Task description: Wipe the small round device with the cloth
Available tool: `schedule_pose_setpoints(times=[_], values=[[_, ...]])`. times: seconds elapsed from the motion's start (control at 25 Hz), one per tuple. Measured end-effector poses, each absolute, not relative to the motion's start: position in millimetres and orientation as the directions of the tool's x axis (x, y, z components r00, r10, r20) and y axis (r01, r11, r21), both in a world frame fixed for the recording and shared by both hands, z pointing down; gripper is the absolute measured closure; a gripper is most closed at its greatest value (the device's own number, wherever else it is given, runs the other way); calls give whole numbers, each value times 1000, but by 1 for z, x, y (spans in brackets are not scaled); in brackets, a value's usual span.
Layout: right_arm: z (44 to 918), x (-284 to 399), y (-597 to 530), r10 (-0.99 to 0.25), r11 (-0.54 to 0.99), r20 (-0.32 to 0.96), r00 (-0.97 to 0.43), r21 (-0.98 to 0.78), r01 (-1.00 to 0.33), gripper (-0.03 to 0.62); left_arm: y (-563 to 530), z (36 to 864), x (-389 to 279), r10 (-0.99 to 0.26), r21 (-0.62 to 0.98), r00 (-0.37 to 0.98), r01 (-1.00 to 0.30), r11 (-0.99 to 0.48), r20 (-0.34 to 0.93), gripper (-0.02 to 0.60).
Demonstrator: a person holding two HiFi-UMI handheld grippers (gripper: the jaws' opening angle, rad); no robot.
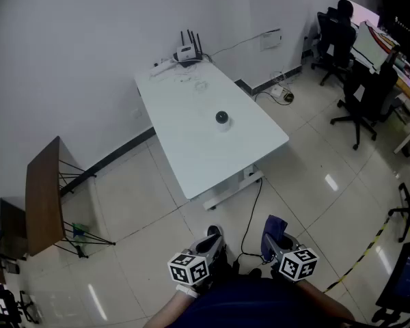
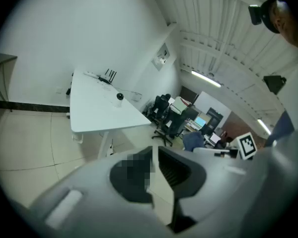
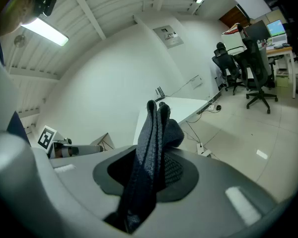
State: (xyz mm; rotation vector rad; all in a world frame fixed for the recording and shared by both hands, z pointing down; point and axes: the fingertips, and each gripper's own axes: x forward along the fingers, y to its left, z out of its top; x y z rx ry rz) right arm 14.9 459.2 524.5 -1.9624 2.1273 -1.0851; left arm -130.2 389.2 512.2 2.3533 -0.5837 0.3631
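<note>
The small round device (image 1: 222, 118) is black. It sits near the middle of the white table (image 1: 191, 162), well away from both grippers. A brown side table (image 1: 42, 197) stands by the wall on the left. The left gripper (image 1: 210, 238) is held low over the floor, its jaws pressed together with nothing in them. Just beside it, the right gripper (image 1: 274, 238) pinches a dark blue cloth (image 3: 150, 148). Black office chairs (image 1: 359, 94) stand off to the right.
</note>
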Motion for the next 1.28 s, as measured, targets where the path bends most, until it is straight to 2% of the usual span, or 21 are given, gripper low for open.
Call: schedule_pose_setpoints(times=[0.4, 0.6, 0.8, 0.88, 1.04, 1.28], values=[[524, 36, 318, -887, -148, 453, -83, -451, -880, 491, 228, 507, -97, -232, 561, 907, -402, -724, 352, 545], [521, 29, 257, -868, -176, 493, -66, -429, -886, 491, 176, 500, -83, -129, 571, 935, -307, -761, 330, 545], [516, 22, 210, -850, -162, 522, -70, -386, -908, 491, 121, 495, -73, -123, 573, 940, -294, -765, 319, 557], [515, 23, 194, -850, -150, 520, -82, -389, -909, 491, 106, 490, -69, -130, 561, 941, -292, -774, 311, 554], [519, 24, 161, -840, -92, 523, -145, -401, -911, 491, 85, 485, -56, -128, 531, 942, -283, -799, 310, 508], [540, 43, 101, -748, 140, 569, -341, -368, -919, 490, 35, 488, -29, -203, 427, 907, -359, -830, 369, 493]])
